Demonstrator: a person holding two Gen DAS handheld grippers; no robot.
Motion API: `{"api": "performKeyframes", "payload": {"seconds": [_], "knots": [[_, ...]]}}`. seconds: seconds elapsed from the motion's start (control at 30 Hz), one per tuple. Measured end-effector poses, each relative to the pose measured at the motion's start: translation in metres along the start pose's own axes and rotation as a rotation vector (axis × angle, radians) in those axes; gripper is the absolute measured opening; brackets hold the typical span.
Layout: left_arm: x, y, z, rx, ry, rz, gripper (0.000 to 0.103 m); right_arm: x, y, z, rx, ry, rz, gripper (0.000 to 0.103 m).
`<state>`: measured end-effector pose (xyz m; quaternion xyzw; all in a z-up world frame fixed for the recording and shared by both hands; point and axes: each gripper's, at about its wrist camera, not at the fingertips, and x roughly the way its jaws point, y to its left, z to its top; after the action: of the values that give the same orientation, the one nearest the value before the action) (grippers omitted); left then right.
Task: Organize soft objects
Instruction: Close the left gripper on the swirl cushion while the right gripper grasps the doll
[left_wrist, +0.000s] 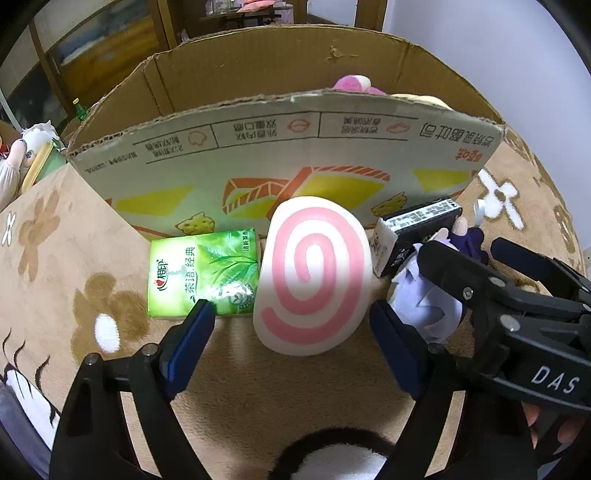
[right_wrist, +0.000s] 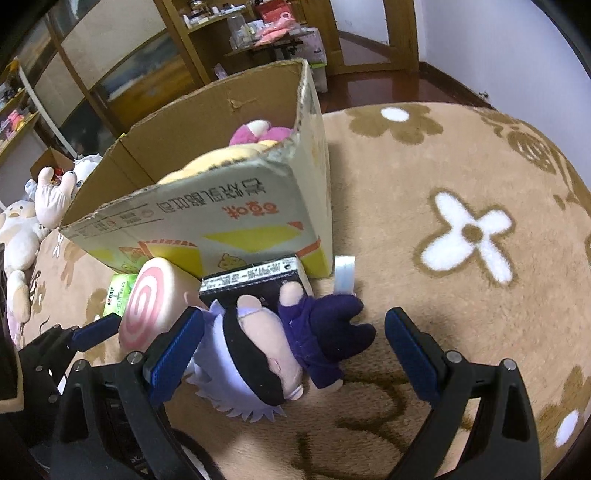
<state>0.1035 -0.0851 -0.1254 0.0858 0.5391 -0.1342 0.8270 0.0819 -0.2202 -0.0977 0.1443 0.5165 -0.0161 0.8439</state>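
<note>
Presently both tongs pointed steeply down at the row of things lying along the front wall of the cardboard box (left_wrist: 280, 147) on the flowered blanket (right_wrist: 461, 332).

Left tongs (left_wrist: 291, 328): jaws stood wide, one to each side of the pink-swirl cushion (left_wrist: 314, 277), pads not pressing on it. The cushion leaned against the box wall, touching the green tissue pack (left_wrist: 201, 271) at its left. I judged the cushion to be the left pickup, since the jaws straddled it.

Right tongs (right_wrist: 293, 345): jaws also wide, straddling the doll (right_wrist: 273, 350), which lay on its back with its head toward me. No pad touched it that I could see. Its hands rested against a dark book (right_wrist: 255, 280) propped at the box corner; a roll of tape (right_wrist: 344, 273) stood just beside that.

Box state: open top, a pink plush (right_wrist: 255, 131) and a yellow one already inside. More soft toys (right_wrist: 22, 229) lay well apart at the far left.

Judgement: both tongs were lined up for a grasp, nothing lifted yet. Risk noted: closing on the doll could drag the book, as the two touched.
</note>
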Motion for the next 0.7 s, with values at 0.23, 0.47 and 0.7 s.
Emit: {"api": "performKeyframes", "payload": {"seconds": [0.23,0.47,0.7], "knots": [[0.0,-0.006,-0.005,0.012,-0.012,-0.023,0.057,0.007,0.002,-0.002,0.01,0.029,0.024,0.102],[-0.005,-0.013,-0.01,0.025,-0.007,-0.049,0.042,0.014,0.012,-0.008,0.001,0.065,0.048,0.102],[-0.012,-0.006,-0.021,-0.004,0.005,-0.057,0.04,0.021,0.001,-0.009,0.061,0.101,0.098,0.097]]}}
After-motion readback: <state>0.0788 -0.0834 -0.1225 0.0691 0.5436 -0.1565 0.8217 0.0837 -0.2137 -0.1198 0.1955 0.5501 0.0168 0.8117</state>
